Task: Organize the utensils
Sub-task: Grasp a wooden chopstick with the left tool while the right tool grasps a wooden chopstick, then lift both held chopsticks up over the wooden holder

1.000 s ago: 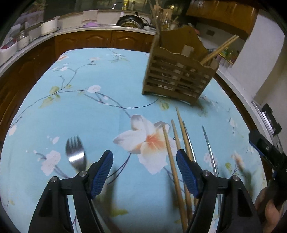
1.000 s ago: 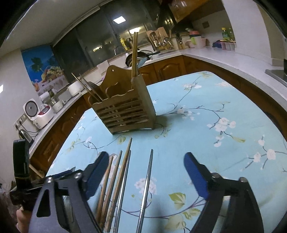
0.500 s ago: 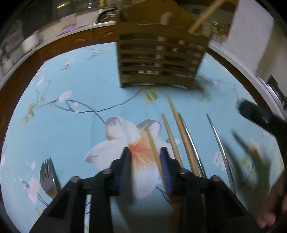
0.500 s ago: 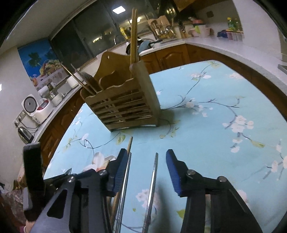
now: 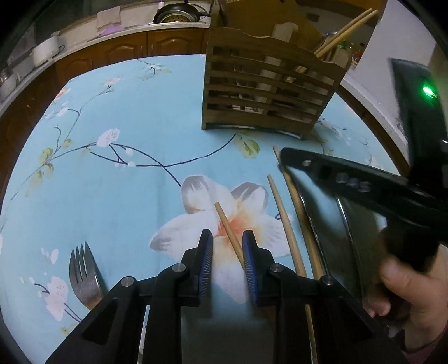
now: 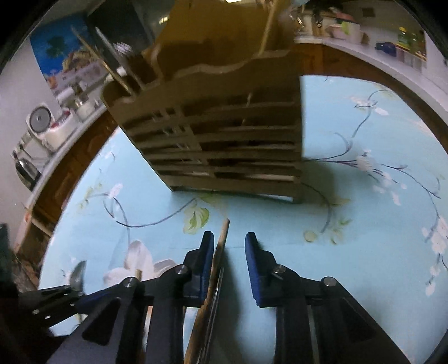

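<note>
Both claws have just been narrowing, each over a stick lying on the blue flowered cloth. On the left, the left gripper (image 5: 226,246) brackets one wooden chopstick (image 5: 228,231), pads not yet pinching. Further right, the right gripper (image 6: 227,249) straddles another chopstick (image 6: 221,243), likewise unclamped, before the wooden holder (image 6: 224,140). Pickup looks imminent.

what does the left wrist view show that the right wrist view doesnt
Only the left wrist view: the steel fork's tines on the cloth, the dark pan on the far counter, and the hand holding the right gripper.

Only the right wrist view: the white rice cooker and the blue wall poster.

Both: the slatted wooden utensil holder, the light-blue floral tablecloth, and wooden chopsticks lying before the holder.
</note>
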Action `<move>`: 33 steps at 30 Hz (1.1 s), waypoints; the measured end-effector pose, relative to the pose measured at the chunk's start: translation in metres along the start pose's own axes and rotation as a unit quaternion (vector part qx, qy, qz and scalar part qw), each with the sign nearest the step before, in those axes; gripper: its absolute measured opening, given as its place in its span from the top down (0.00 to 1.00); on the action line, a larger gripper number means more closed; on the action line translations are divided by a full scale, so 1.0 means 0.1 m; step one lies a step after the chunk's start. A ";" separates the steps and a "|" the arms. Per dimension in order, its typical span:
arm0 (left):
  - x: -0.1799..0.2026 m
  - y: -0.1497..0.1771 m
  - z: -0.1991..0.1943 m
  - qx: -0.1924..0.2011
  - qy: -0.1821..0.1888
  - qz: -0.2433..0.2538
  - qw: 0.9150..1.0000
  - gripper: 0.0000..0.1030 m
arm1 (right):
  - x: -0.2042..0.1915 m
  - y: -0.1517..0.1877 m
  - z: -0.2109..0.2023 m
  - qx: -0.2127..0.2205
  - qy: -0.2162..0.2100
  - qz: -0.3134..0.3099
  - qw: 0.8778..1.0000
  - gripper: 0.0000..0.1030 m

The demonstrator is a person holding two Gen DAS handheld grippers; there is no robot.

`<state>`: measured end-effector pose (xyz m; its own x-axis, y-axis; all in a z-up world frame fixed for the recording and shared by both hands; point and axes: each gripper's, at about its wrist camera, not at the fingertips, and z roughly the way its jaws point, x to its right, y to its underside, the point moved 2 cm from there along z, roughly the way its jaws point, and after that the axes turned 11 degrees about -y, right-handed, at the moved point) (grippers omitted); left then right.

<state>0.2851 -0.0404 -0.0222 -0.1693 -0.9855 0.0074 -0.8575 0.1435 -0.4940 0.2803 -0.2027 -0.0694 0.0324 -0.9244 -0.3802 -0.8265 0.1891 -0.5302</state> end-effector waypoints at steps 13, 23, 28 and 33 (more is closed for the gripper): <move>0.01 0.01 -0.04 0.019 -0.006 0.000 1.000 0.97 | -0.14 0.05 -0.15 0.003 0.003 -0.037 0.999 0.95; -0.29 0.01 -0.65 0.076 0.043 -0.050 0.995 0.97 | -0.18 0.07 -1.12 0.096 -0.051 -0.008 0.994 0.96; -0.39 0.01 -1.08 0.117 0.057 -0.057 0.990 0.97 | -0.30 -0.04 -1.42 0.137 -0.062 -0.008 0.989 0.96; -0.49 0.03 -1.47 0.159 0.067 -0.064 0.983 0.97 | -0.40 -0.11 -1.76 0.178 -0.068 -0.014 0.982 0.96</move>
<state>0.2191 0.0219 0.1036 -0.1508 -0.9701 0.1901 -0.6843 -0.0363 -0.7283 0.1897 -0.2261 0.0849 0.1461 -0.8829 -0.4462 -0.5760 0.2908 -0.7640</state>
